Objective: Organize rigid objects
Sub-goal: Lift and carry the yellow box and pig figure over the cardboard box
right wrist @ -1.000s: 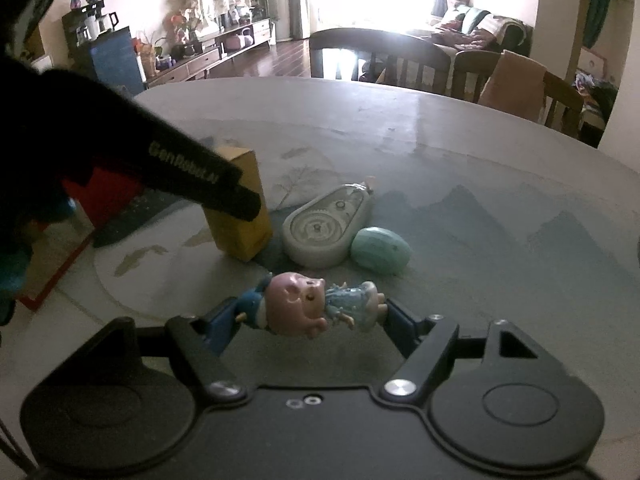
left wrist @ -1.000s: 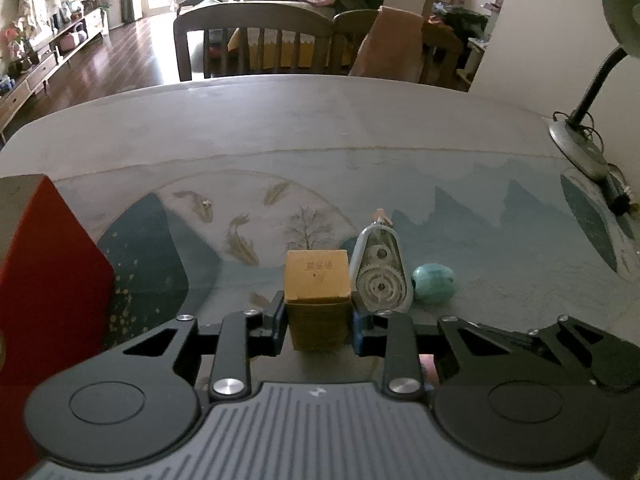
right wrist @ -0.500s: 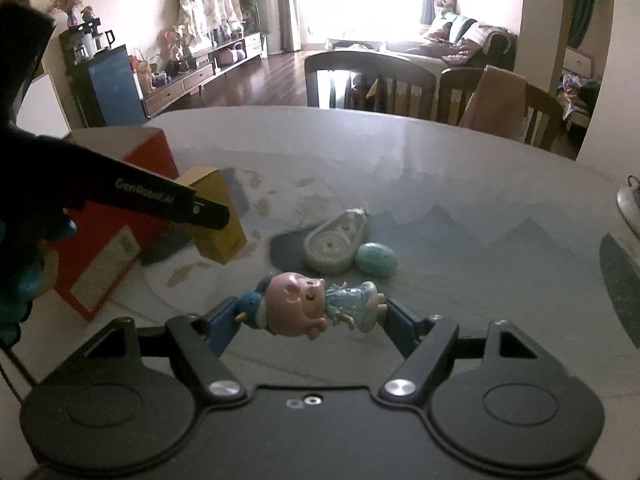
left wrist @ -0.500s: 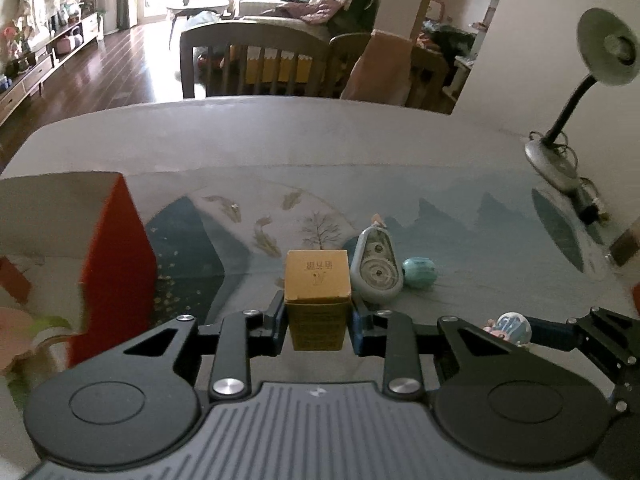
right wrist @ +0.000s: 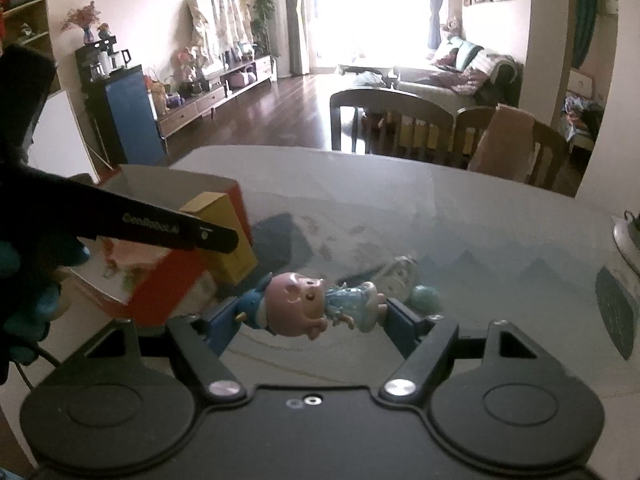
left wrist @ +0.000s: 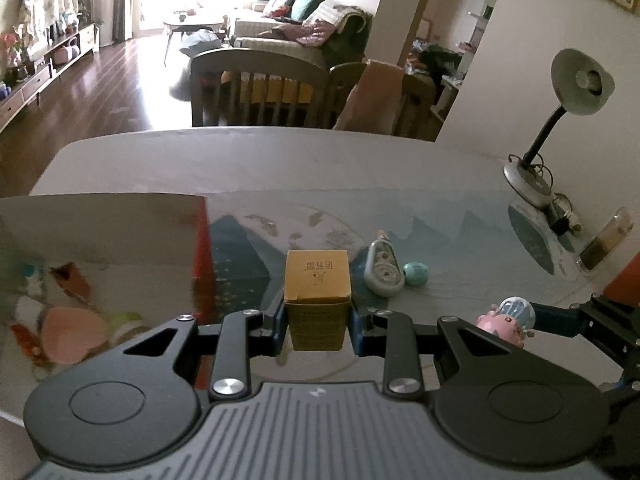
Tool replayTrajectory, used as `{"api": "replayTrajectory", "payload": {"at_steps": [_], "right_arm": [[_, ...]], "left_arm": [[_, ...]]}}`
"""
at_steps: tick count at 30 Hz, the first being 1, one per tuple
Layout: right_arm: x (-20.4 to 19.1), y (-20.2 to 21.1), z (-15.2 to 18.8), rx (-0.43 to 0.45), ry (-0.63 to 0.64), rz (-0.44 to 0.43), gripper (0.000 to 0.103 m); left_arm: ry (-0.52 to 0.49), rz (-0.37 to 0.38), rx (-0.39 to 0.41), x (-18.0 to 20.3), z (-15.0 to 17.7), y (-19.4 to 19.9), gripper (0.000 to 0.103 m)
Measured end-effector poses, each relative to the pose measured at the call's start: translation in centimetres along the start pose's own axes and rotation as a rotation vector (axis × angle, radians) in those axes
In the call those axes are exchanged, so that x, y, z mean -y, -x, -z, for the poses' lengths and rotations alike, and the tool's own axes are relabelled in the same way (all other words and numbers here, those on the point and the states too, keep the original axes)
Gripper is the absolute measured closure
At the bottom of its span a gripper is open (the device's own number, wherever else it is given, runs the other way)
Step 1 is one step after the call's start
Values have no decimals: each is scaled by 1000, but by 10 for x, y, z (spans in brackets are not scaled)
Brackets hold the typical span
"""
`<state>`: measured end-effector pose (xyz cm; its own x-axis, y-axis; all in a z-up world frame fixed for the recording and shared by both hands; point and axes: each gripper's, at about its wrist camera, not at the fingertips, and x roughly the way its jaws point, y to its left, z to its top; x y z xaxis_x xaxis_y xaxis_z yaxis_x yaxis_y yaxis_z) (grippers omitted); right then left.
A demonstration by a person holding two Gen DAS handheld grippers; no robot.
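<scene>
The table (left wrist: 248, 160) fills both of my views, covered by a mat (left wrist: 472, 264) printed with mountains and fish. At my left stands the red storage box (left wrist: 202, 248), open at the top, its pale inner wall (left wrist: 100, 224) facing the left wrist camera; its contents are blurred and I cannot identify them. A desk lamp (left wrist: 560, 120) stands at the far right edge of the table, and chairs (right wrist: 392, 124) line the far side.

My left gripper (left wrist: 318, 320) is clenched on the yellow carton (left wrist: 318, 280), which it holds upright above the mat, just beside the box's red corner. From the right wrist camera, the same carton (right wrist: 228, 240) hangs at the near wall of the box (right wrist: 160, 288).

My right gripper (right wrist: 316, 312) grasps the pig figurine (right wrist: 308, 304) crosswise, head toward my left, clear of the table. In the left view, the figurine (left wrist: 508, 316) appears low at the right.

Resting on the mat beyond both grippers are the correction tape dispenser (left wrist: 382, 270) and, touching its right side, the small green egg (left wrist: 416, 273).
</scene>
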<state>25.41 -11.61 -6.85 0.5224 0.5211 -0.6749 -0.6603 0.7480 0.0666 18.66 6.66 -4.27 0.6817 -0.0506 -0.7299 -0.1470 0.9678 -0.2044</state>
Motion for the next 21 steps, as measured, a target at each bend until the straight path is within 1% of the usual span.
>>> {"api": "replayTrajectory", "payload": {"at_steps": [7,14,21], "right_arm": [[-40,11,-14,30,25,-19,27],[-75,7,-25,44,45,-42,27],[-113,-1,-32,53,75,-65,26]], "left_arm": [[-7,-5,32,-30,0,34,73],[10,-27,62,-63,4,58,73],[37,-61,85,-104,8,82,73]]}}
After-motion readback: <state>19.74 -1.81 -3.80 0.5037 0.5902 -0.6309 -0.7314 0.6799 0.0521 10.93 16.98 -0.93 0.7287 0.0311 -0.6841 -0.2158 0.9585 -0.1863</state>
